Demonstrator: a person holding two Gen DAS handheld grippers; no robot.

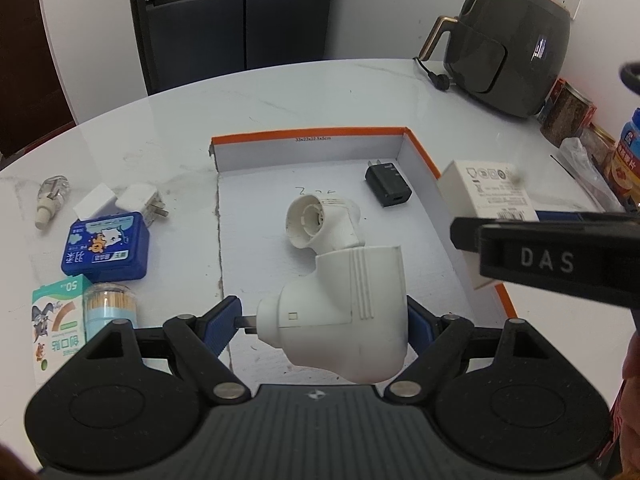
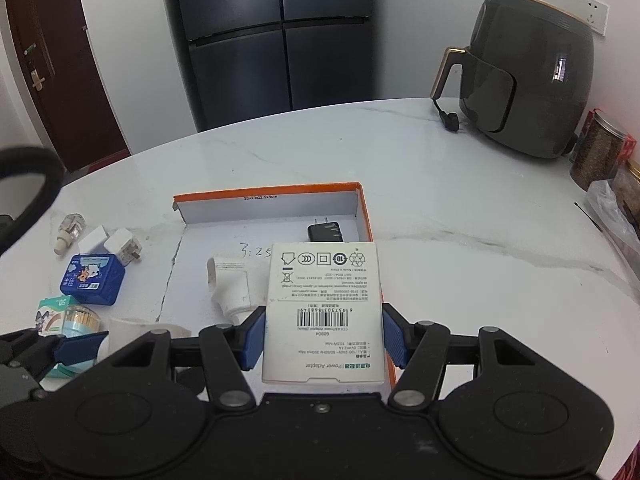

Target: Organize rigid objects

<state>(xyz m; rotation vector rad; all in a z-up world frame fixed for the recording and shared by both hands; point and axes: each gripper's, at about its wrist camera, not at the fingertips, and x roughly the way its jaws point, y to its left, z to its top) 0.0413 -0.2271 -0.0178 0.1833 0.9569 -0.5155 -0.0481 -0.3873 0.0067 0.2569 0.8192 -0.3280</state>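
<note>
The left tool (image 1: 324,322) is clamped on a white plug adapter (image 1: 344,320) above the orange-rimmed tray (image 1: 312,136). The right tool (image 2: 323,338) grips a white adapter box (image 2: 324,312) (label up) over the tray's right edge. A black charger (image 1: 388,184) lies inside; the surface (image 1: 280,96) carries it all.

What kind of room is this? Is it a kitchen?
Probably a home kitchen or dining area. A tall dark fridge stands behind the white marble table, an air fryer sits on it, and food jars crowd its right edge.
</note>
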